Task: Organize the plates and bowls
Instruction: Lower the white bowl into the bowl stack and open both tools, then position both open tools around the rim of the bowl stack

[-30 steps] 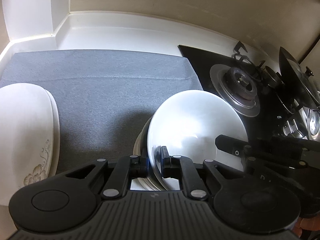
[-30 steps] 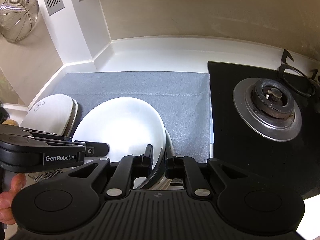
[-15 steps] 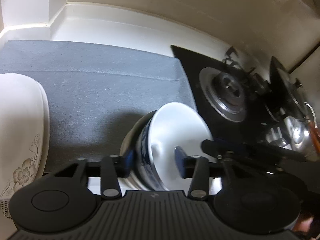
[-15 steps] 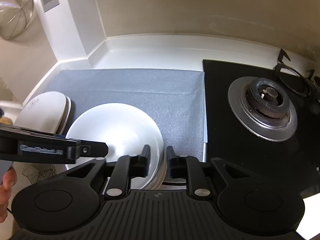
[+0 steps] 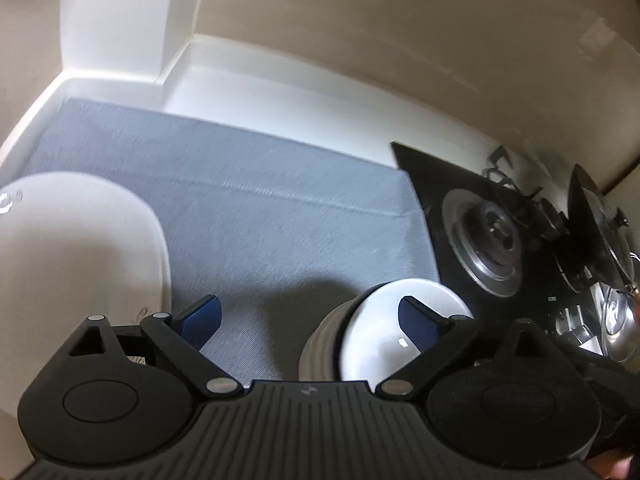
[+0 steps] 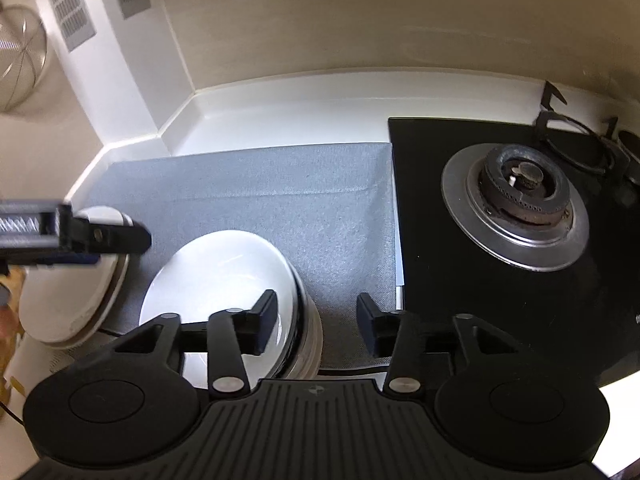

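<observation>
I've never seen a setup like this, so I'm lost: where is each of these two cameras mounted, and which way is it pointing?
Left wrist view: sits on the left gripper, looking forward and down along its wide-open fingers at the grey mat, plates left.
Right wrist view: sits on the right gripper, looking down past its open fingers at the bowl stack; the left gripper crosses at left.
Shared: bowl stack, mat, plates, stove burner.

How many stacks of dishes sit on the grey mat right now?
2. A bowl stack sits at the grey mat's near edge, beside the stove. A plate stack sits at the mat's left end. Anything below the grippers' bodies stays hidden.
</observation>
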A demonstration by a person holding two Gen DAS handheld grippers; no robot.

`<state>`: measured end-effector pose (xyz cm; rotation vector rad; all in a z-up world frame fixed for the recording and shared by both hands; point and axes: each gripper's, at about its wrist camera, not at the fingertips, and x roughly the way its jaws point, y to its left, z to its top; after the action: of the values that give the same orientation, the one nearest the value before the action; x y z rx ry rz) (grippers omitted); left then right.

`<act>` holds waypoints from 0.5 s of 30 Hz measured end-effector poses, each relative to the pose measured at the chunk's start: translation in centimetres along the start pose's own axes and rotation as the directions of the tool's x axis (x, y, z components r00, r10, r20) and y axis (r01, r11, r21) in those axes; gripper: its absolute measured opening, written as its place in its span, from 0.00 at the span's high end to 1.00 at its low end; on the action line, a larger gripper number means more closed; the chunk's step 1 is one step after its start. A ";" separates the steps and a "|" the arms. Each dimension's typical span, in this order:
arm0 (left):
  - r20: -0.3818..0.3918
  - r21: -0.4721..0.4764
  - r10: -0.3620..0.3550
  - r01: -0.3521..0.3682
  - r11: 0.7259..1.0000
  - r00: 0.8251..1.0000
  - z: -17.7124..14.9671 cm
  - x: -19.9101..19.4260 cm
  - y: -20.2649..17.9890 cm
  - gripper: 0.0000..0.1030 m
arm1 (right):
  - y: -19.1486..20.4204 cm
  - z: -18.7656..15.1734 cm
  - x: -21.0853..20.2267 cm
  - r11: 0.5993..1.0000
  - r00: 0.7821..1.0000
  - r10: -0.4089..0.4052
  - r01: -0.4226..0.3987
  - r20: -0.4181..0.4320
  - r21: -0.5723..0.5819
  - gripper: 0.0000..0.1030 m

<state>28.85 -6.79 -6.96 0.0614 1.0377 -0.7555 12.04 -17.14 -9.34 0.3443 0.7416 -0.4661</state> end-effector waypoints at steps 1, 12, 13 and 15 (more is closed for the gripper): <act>-0.008 0.000 0.002 -0.002 1.000 1.000 0.0 0.3 0.2 0.06 | -0.4 0.0 -0.1 1.000 1.000 0.010 -0.010 0.001 0.024 0.44; -0.128 -0.037 -0.021 0.017 0.999 0.992 -1.6 4.1 0.6 0.00 | -4.2 -1.4 1.6 0.939 0.980 0.179 -0.146 -0.081 0.312 0.20; -0.138 -0.036 -0.019 0.014 0.999 0.990 -1.8 4.5 0.6 0.00 | -4.1 -1.6 1.8 0.939 0.979 0.182 -0.147 -0.087 0.312 0.20; -0.155 -0.037 -0.010 0.005 0.999 0.988 -1.9 5.2 0.6 0.00 | -4.0 -1.8 2.1 0.940 0.977 0.190 -0.153 -0.093 0.306 0.19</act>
<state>29.22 -8.36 -12.30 0.0862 1.2000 -0.7473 10.35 -20.27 -12.58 0.7199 0.7523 -0.3932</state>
